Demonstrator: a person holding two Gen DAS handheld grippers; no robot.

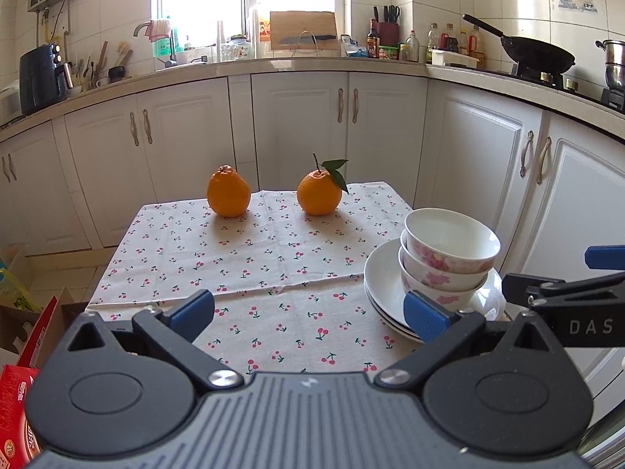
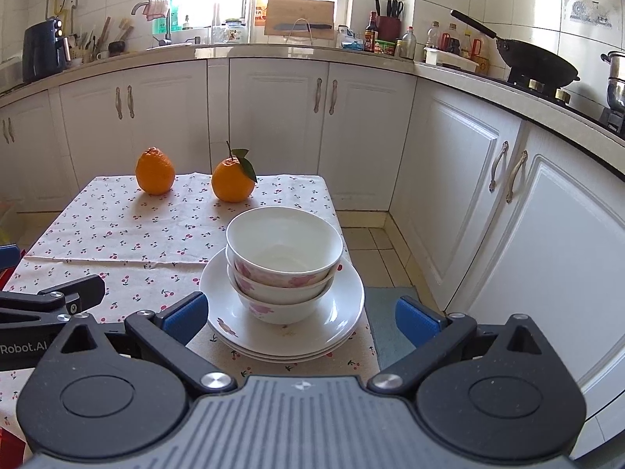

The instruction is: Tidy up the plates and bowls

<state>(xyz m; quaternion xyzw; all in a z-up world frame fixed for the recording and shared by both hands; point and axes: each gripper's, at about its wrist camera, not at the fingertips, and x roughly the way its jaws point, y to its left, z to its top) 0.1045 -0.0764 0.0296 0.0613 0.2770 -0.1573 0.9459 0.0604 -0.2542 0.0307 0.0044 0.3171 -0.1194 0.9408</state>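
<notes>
Wide apart, the blue ribbed fingers [image 2: 183, 318] of the right gripper [image 2: 300, 318], holding nothing, framing the plates [image 2: 343, 312] from the near side. Likewise wide and empty on the left gripper [image 1: 308, 312], its right finger [image 1: 424, 318] just in front of the plates' rim, the rest aimed left of them over bare cloth [image 1: 234, 250].

Bowls [image 2: 283, 262] nested three deep, sitting in the middle of the plates; plates stacked about three high, near the right front corner of the counter [image 2: 351, 199]. Two oranges [image 1: 228, 193] well behind the plates toward the far edge, the right one with stem and leaf.

Stacking looks finished, or nearly so: nothing loose left on the cloth. Probably at the release or rest stage. If the pile is to be moved, calls for a level grip on the plates' rim from both sides, slow, since the bowls only rest there.

Glazed white ceramic, smooth and glossy, likely slippery; pink flowers on the bowl walls and one plate rim. Bowls deep and round, plates shallow with broad rims. Cloth thin, creased, printed with small cherries
</notes>
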